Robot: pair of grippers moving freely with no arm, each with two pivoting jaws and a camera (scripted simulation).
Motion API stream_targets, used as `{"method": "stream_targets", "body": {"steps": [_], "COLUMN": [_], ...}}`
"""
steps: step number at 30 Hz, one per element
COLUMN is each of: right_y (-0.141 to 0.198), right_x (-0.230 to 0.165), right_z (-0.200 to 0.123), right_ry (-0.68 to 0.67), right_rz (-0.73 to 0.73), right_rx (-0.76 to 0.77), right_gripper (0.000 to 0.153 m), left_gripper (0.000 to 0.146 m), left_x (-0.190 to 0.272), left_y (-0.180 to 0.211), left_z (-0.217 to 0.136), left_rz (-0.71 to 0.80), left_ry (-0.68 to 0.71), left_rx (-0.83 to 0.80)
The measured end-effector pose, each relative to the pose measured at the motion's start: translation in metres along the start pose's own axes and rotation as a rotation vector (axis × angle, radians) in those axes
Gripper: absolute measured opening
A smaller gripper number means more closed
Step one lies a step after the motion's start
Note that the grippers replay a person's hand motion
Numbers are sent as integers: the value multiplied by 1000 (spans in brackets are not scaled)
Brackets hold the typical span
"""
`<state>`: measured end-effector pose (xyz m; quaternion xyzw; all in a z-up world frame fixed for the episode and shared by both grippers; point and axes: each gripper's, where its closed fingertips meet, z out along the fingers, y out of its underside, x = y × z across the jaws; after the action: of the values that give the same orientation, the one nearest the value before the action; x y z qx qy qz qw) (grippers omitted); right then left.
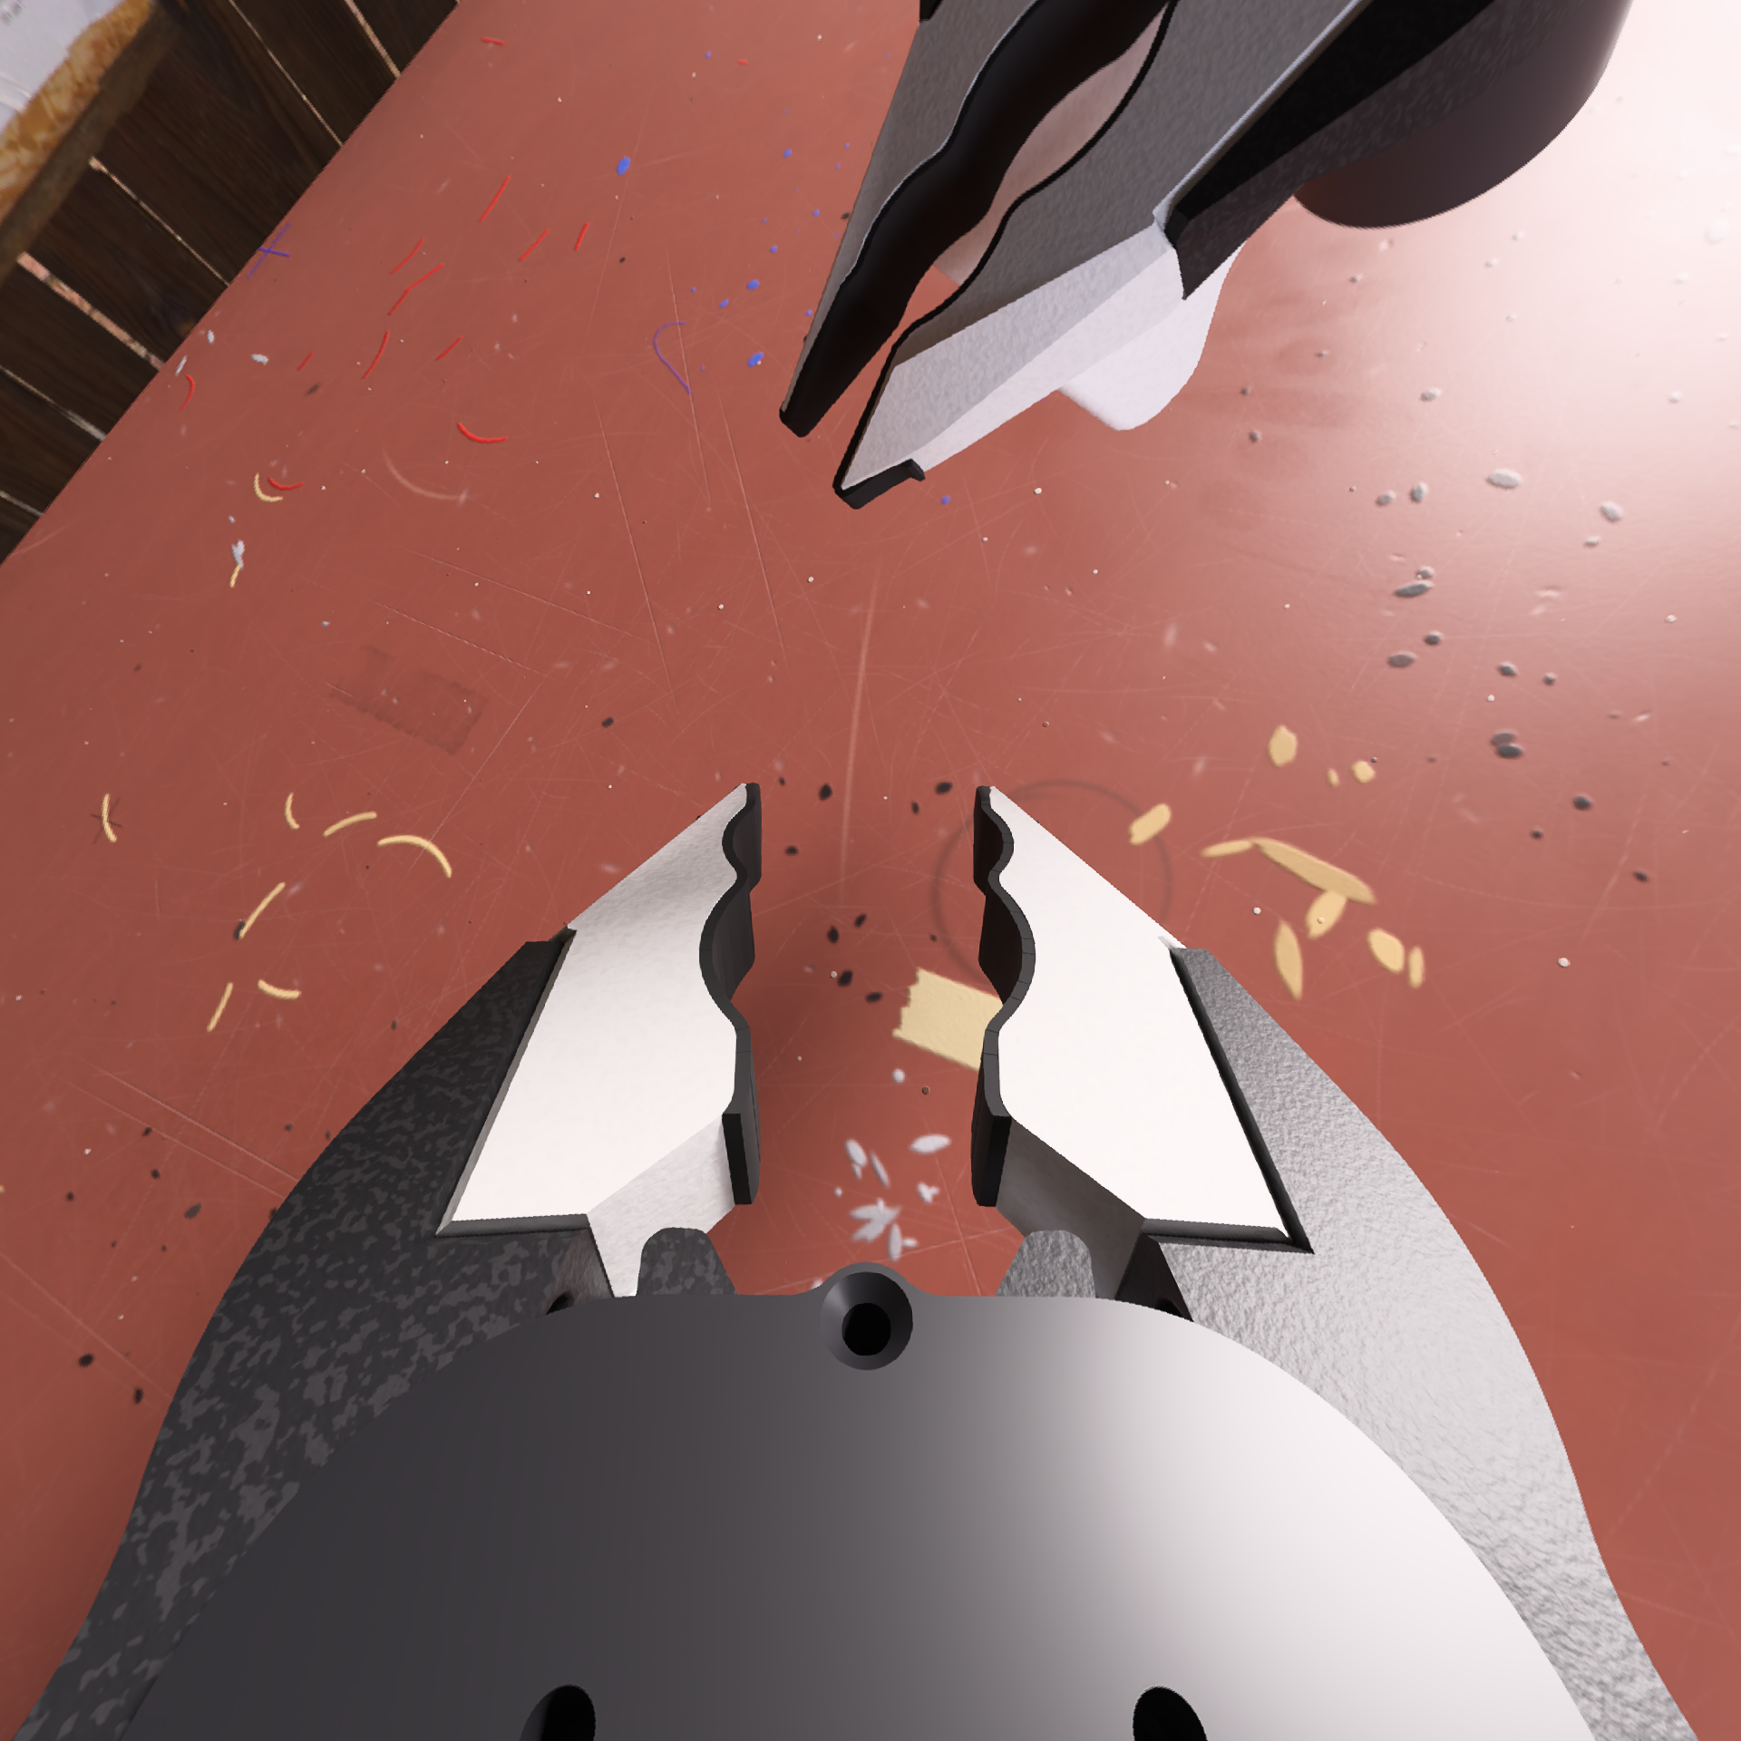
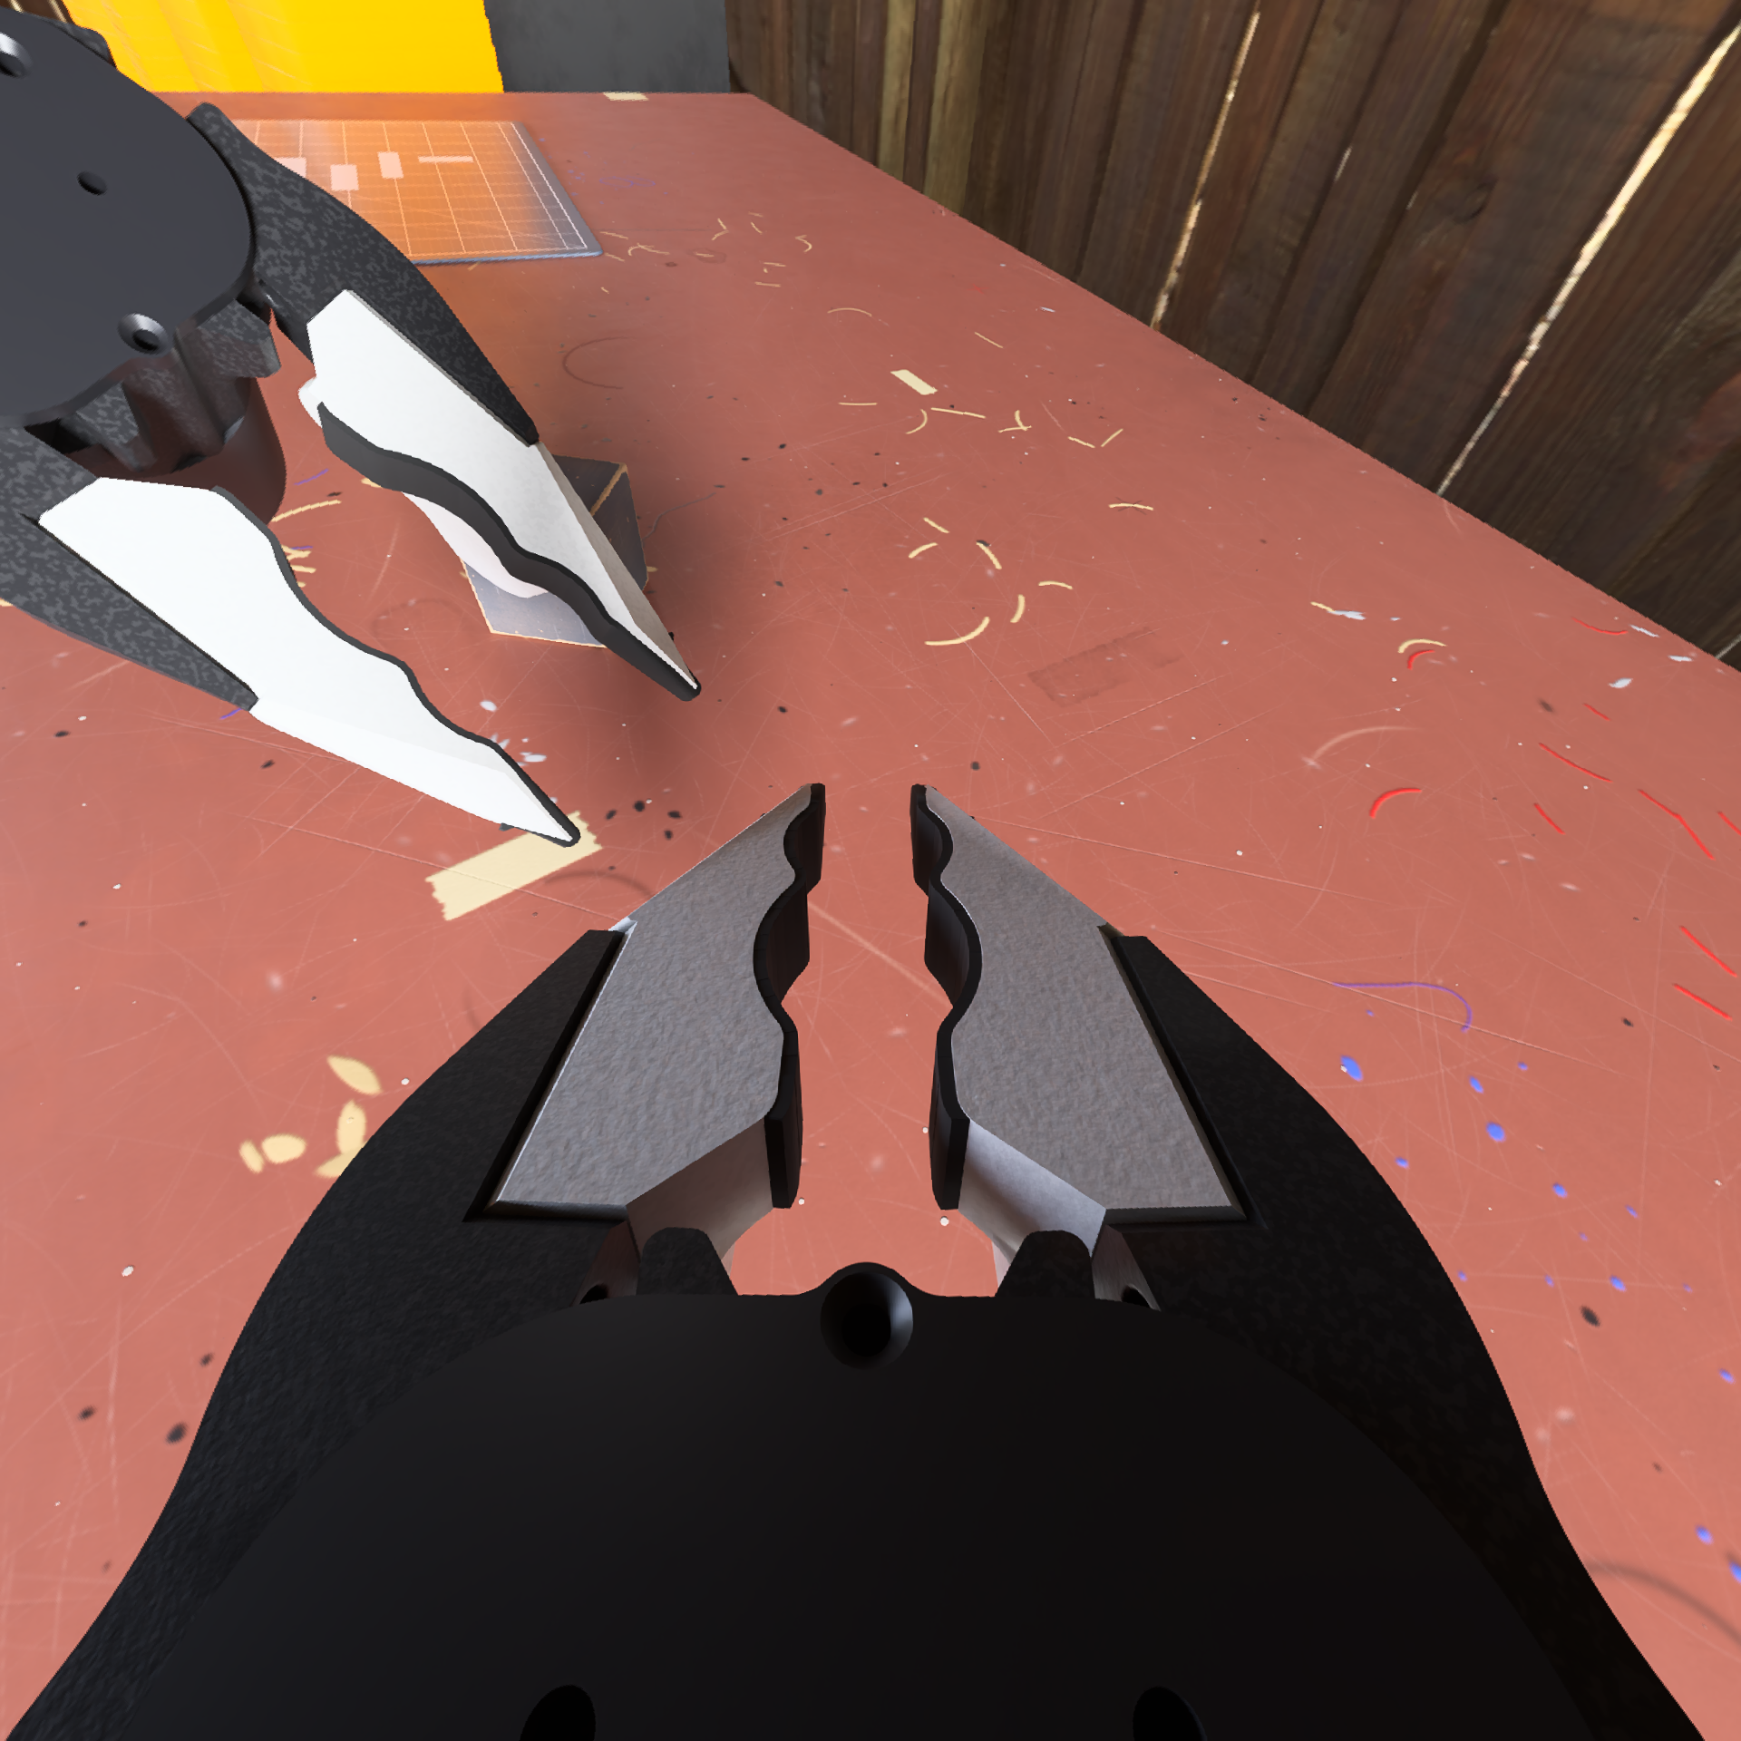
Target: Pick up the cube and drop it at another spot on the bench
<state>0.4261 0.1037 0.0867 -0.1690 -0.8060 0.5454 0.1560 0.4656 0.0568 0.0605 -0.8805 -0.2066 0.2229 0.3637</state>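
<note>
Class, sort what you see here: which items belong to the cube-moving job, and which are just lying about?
Job in hand: cube; bench; left gripper and right gripper, both open and empty.

Lying about: cutting mat; tape strip; tan shavings and paint flecks.

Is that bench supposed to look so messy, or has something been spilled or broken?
Nothing looks broken. The red bench is littered with curled shavings, paint flecks and scratches, plus a tape strip. The dark cube sits flat behind the left hand-held gripper, partly hidden. Both grippers are open and empty.
</note>
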Motion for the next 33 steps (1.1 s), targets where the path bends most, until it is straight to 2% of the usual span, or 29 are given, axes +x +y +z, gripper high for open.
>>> {"method": "stream_targets", "body": {"steps": [4,7,10,18,26,33], "right_y": [-1,-2,-4,-3,-2,-1], "right_x": [0,1,1,1,3,2], "right_z": [-1,-2,-4,-3,-4,-3], "right_ry": [-10,-20,-19,-13,-10,-11], "right_rz": [16,29,34,21,25,25], "right_rx": [11,22,30,19,17,15], "right_gripper": [18,19,19,20,20,20], "left_gripper": [50,52,56,65,66,61], "left_x": [-12,-35,-52,-87,-82,-78], "left_y": [2,7,15,72,109,130], "left_z": [-13,-35,-56,-77,-80,-70], "left_rz": [-82,-145,-235,-340,-475,-469], "left_ry": [21,-27,-13,-138,-108,-105], "left_rx": [42,84,137,-23,-156,-273]}}
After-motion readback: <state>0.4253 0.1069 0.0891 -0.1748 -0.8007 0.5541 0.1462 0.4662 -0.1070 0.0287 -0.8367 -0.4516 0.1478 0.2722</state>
